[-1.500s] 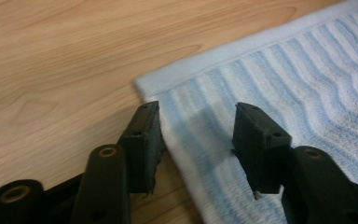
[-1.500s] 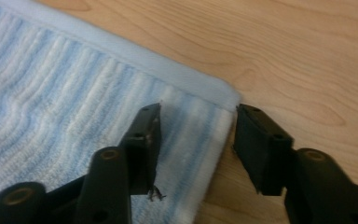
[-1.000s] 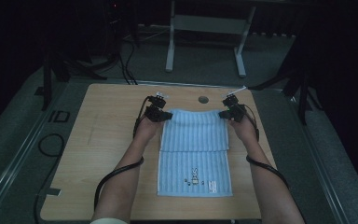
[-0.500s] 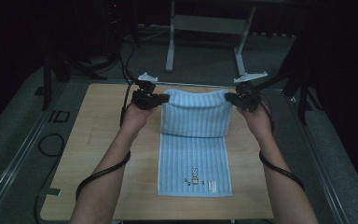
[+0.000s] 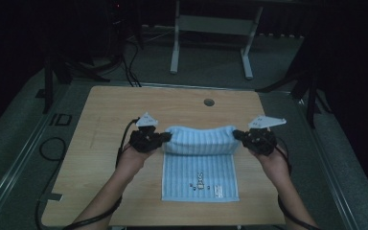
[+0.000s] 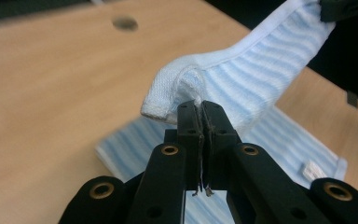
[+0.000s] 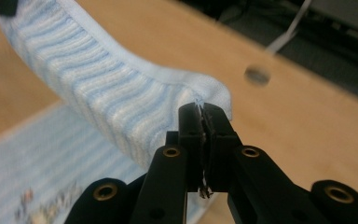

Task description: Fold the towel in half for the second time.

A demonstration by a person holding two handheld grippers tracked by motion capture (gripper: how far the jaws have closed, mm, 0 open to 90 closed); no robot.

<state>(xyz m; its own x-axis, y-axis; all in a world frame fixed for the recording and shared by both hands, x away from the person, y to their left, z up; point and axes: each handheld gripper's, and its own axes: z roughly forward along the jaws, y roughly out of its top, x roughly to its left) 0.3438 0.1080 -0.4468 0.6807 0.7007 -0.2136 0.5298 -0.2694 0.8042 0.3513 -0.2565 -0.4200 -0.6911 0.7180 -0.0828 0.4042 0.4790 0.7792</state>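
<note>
Jaws of both grippers pinch the towel's (image 5: 200,158) lifted far corners.

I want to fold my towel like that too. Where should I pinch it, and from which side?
Pinch the towel at the two corners of its far edge, one gripper coming in from each side. The left gripper and right gripper each clamp a hemmed corner, so the lifted edge hangs straight between them.
</note>
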